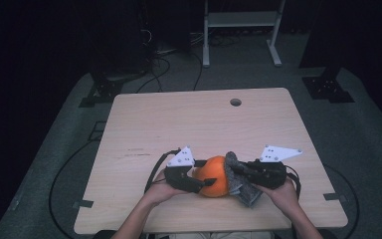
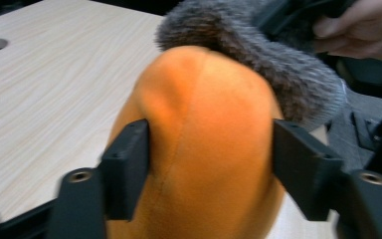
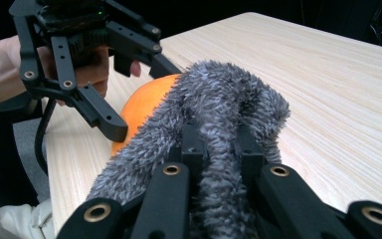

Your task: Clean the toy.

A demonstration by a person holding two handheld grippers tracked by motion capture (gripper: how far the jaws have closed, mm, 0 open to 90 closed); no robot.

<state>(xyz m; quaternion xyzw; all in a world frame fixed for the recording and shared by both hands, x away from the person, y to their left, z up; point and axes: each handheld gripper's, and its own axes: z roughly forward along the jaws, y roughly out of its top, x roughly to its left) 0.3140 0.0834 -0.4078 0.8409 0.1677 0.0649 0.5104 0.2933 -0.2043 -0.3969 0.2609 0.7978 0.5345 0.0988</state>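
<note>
1. High view first: you've got both grippers meeting near the front edge of the table (image 1: 144, 119), with an orange soft thing (image 1: 214, 175) wedged between them and a grey fuzzy cloth (image 1: 240, 183) draped over its right side.
2. Your left gripper (image 1: 201, 183) has its jaws either side of the orange thing. The left gripper view makes that clear: the orange thing (image 2: 204, 149) bulges between both pads and looks squeezed, so I'd call it gripped, not just straddled. My guess is you're pinning it so it won't roll or slide while the other hand works the fabric.
3. Your right gripper (image 1: 238, 172) is clamped tight on the grey fuzzy cloth. In the right gripper view the jaws are pinched together with a ridge of the grey fuzzy cloth (image 3: 219, 124) bunched between them, probably to drag it over or off the orange thing (image 3: 144, 107).
4. What each angle adds: the right gripper view shows your left gripper (image 3: 129, 107) from outside, one jaw tip against the orange side. The left gripper view shows your right hand (image 2: 363, 30) up top behind the grey fuzzy cloth (image 2: 258, 55). The overhead one can't tell you how hard either pinch is.
</note>
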